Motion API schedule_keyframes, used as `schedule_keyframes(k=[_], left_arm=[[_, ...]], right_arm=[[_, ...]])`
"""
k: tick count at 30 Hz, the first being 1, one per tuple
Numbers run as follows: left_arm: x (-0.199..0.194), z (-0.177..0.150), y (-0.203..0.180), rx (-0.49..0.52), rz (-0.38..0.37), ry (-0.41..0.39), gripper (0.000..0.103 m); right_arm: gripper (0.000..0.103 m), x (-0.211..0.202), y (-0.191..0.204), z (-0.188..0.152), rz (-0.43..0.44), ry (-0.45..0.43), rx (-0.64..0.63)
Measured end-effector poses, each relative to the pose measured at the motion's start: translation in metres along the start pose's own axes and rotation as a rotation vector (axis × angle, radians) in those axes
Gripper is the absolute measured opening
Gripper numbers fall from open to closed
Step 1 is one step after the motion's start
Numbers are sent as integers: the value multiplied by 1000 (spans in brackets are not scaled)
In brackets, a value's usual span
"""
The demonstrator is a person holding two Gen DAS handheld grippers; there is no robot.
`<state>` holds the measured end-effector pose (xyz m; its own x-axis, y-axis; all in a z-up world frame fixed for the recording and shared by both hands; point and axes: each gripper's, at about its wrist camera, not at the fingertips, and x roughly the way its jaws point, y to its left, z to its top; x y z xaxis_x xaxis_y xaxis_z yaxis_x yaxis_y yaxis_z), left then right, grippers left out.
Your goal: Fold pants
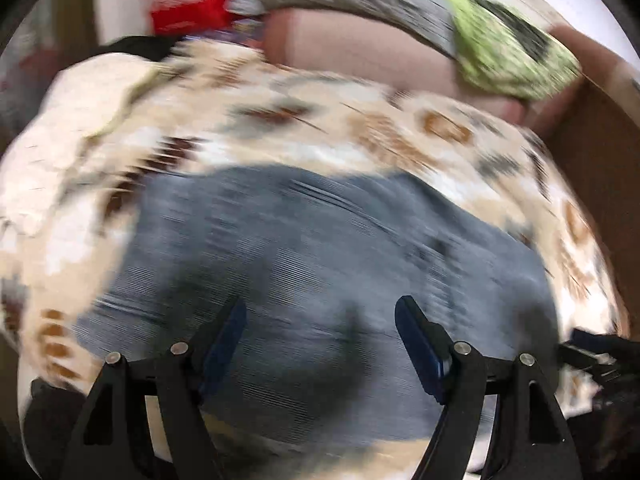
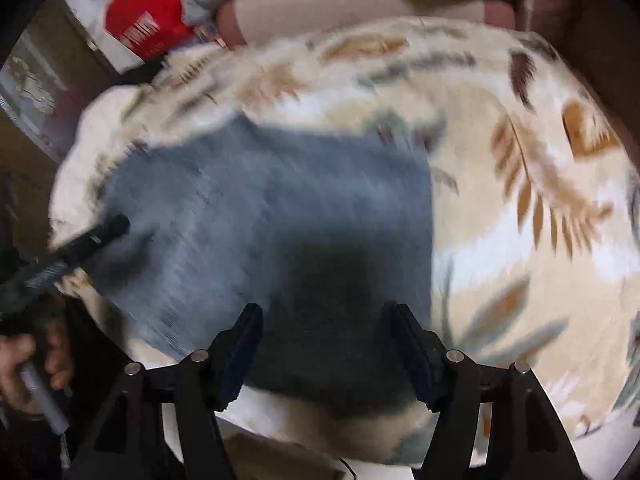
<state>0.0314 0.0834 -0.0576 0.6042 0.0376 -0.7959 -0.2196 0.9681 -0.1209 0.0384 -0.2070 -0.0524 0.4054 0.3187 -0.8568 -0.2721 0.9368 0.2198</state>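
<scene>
While both views are smeared by motion blur, the pants (image 1: 304,264) read as a compact grey-blue rectangle lying flat on the leaf-print blanket (image 1: 304,128), so I'd judge the fold mostly or fully done. Left claw (image 1: 320,344) is spread wide above the cloth, nothing between the pads. Right claw (image 2: 326,344) is spread too, empty, over the pants' near edge. What's left, if anything: a final halving or tidy-up. Layer count, waistband and hems can't be made out; a dark shadow hides the near edge.
</scene>
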Motion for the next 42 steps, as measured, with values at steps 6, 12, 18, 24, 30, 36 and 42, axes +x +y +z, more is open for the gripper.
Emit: schedule_keyframes(k=[6,12,18,24,30,36,42], left_arm=[[32,-16,61,-94,80,58,82],[35,-20,62,-57,72,1,86],[36,-17,66,-60,37,-3,86],[38,-15,65,-66,43,1,87],[36,-17,66,-64,36,-3,87],[37,-17,65,-65,43,-4,87],[37,-17,65,-63,43,-8,87]], right_arm=[[69,9,43,93,159,-40,-57],[54,108,88,169,99,109,-104],[13,165,101,180,69,208,-145],[4,162,116,181,-51,154,-236],[14,156,101,186,-18,95,-105],[14,113,107,180,90,36,-41],[15,172,89,170,172,239,68]])
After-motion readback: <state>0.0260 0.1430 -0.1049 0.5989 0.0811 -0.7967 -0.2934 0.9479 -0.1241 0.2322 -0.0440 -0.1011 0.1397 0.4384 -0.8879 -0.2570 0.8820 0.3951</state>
